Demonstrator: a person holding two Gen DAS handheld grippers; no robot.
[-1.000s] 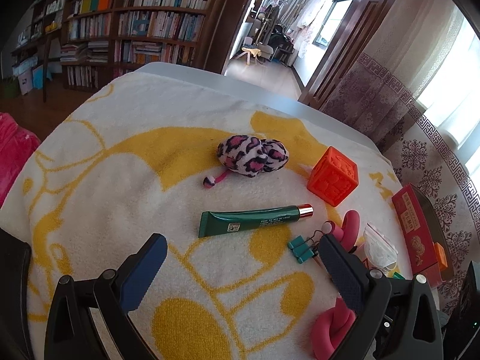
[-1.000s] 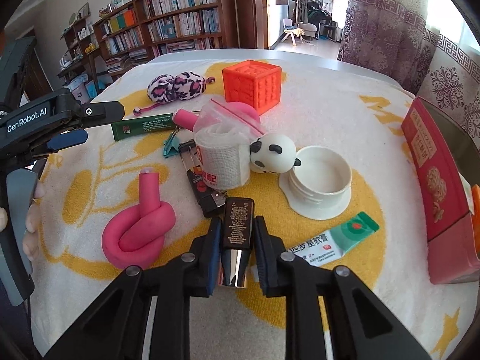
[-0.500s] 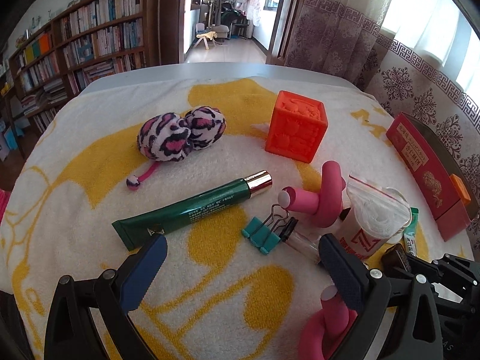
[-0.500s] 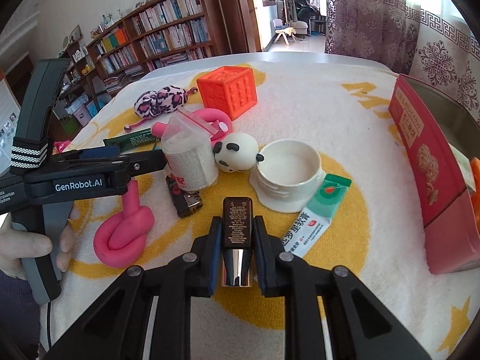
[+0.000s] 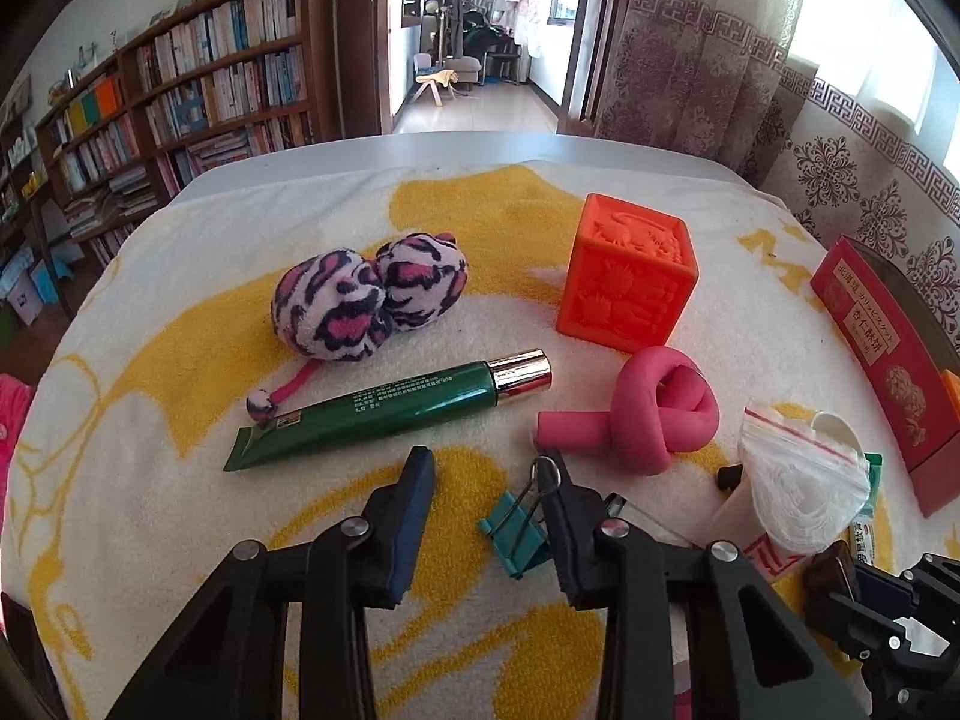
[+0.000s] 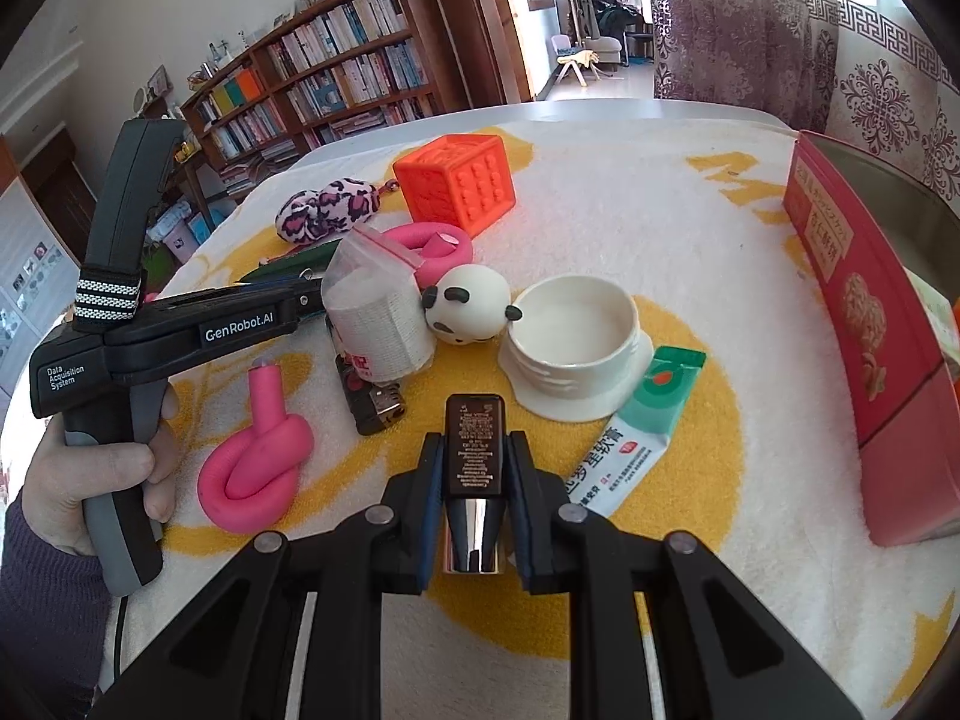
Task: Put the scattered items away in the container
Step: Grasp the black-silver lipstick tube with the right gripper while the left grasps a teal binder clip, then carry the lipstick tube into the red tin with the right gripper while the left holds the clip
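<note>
A teal binder clip lies on the yellow-and-white towel between the fingers of my left gripper. The jaws are closing; the clip sits against the right finger while the left pad stands apart from it. My right gripper is shut on a small dark bottle with a silver cap, held above the towel. The red tin stands open at the right edge, also seen as the red tin in the left wrist view. A person's hand grips the left gripper's handle.
Just beyond the clip lie a green tube, a pink foam knot, a leopard plush and an orange cube. A bagged white roll, panda toy, white bowl, white-green tube and second pink knot crowd the middle.
My left gripper swung right and dropped closer to the towel, and its jaws narrowed from wide open around the binder clip. The right gripper still holds the dark bottle.
</note>
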